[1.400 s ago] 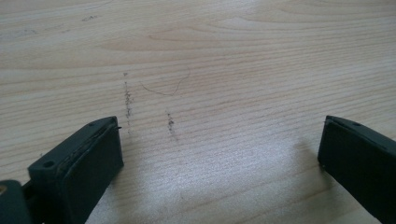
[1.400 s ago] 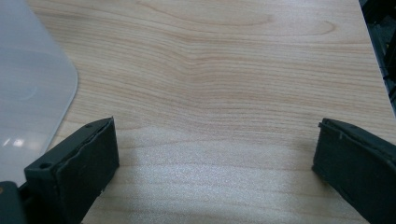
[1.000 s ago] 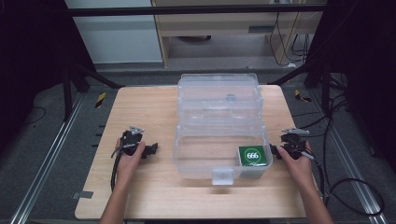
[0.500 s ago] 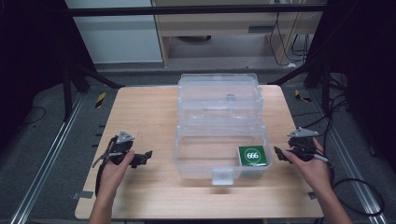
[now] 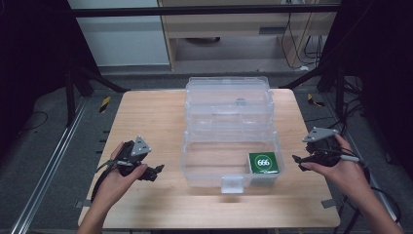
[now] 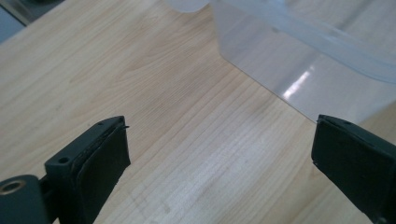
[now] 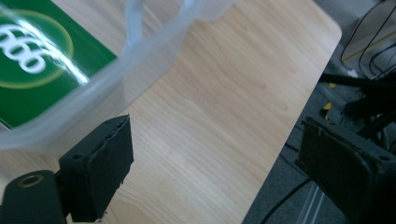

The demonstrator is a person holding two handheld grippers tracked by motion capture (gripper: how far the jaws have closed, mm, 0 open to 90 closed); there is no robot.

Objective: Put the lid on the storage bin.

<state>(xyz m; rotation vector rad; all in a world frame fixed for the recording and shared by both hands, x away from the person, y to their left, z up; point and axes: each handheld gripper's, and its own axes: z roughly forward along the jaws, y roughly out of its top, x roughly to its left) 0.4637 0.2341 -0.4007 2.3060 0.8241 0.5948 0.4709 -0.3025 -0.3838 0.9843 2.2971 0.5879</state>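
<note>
Clear plastic box (image 5: 229,141) sits mid-bench (image 5: 146,117), lid thrown back away from the person, long axis running near-to-far. Green "666" pack (image 5: 264,163) lies flat in the box's near right corner. Right gripper (image 5: 298,161) hangs just right of the box, nearer the pack, jaws apart, empty. Left gripper (image 5: 157,170) hangs left of the box, jaws wide, empty.

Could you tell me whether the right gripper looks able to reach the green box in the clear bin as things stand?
Probably yes. The right gripper hangs open beside the clear bin, whose top is open, and the green box lies in the near right corner. It must go over the wall.
</note>
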